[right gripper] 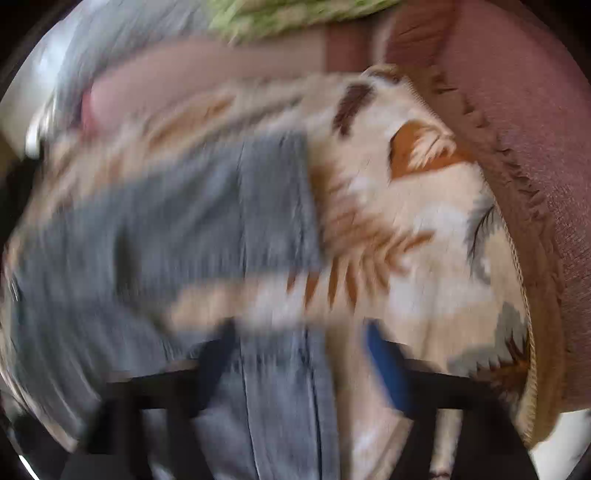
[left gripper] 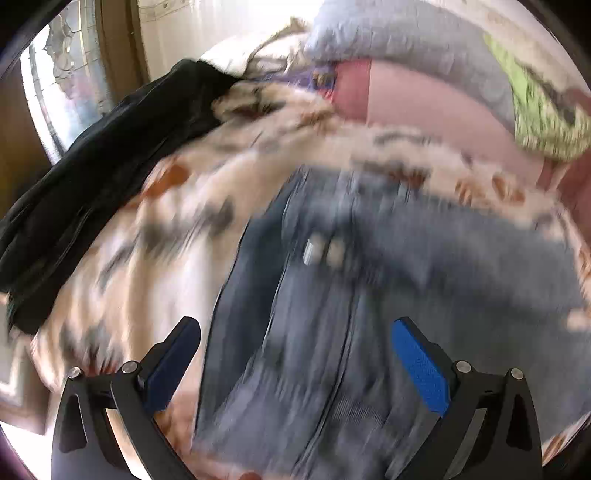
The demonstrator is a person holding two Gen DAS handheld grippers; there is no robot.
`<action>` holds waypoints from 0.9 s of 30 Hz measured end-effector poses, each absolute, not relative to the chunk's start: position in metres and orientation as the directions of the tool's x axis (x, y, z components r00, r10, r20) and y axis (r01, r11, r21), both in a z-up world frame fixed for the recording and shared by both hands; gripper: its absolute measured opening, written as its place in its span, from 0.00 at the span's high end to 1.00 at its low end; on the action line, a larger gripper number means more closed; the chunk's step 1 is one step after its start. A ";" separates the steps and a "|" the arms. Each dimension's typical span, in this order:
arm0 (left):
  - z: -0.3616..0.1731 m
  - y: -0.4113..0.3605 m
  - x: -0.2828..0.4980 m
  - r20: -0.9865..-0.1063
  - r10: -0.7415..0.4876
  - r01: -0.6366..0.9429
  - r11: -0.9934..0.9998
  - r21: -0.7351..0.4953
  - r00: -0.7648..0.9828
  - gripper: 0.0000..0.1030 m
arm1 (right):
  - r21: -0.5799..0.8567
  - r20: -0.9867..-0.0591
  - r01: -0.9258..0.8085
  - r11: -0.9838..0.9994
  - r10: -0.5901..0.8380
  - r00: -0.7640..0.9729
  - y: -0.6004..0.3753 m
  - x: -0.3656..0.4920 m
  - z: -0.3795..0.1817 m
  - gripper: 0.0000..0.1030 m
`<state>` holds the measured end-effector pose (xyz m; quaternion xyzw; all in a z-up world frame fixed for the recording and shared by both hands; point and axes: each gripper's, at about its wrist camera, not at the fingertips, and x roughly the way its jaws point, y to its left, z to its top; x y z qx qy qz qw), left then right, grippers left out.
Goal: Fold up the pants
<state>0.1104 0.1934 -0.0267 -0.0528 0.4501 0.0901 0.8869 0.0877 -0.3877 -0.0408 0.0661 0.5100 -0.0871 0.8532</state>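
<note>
The blue-grey jeans lie spread on a cream blanket with brown and grey patterns; the picture is smeared by motion. My left gripper hovers over the denim with its blue-padded fingers wide apart and nothing pinched between them. In the right wrist view the jeans run from the left down to the bottom middle. My right gripper is blurred and open, and one strip of denim passes beneath the gap between its fingers.
A black garment lies bunched at the blanket's left edge. Behind are a pink pillow, a grey-blue cover and a green patterned cloth. A maroon fringed cover borders the patterned blanket on the right.
</note>
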 end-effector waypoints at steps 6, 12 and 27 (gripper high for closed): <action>-0.044 0.202 0.218 -0.847 0.067 -0.186 0.982 -0.038 0.527 0.00 | 0.178 -0.857 0.274 0.945 0.012 0.515 -0.427 0.170 -0.044 0.19; -0.067 0.185 0.288 -0.868 0.067 -0.163 0.986 -0.016 0.491 0.00 | 0.198 -0.881 0.275 0.941 0.048 0.471 -0.426 0.249 -0.069 0.26; -0.092 0.184 0.298 -0.874 0.143 -0.175 0.982 0.067 0.464 0.00 | 0.213 -0.870 0.315 0.925 0.033 0.491 -0.446 0.199 -0.054 0.40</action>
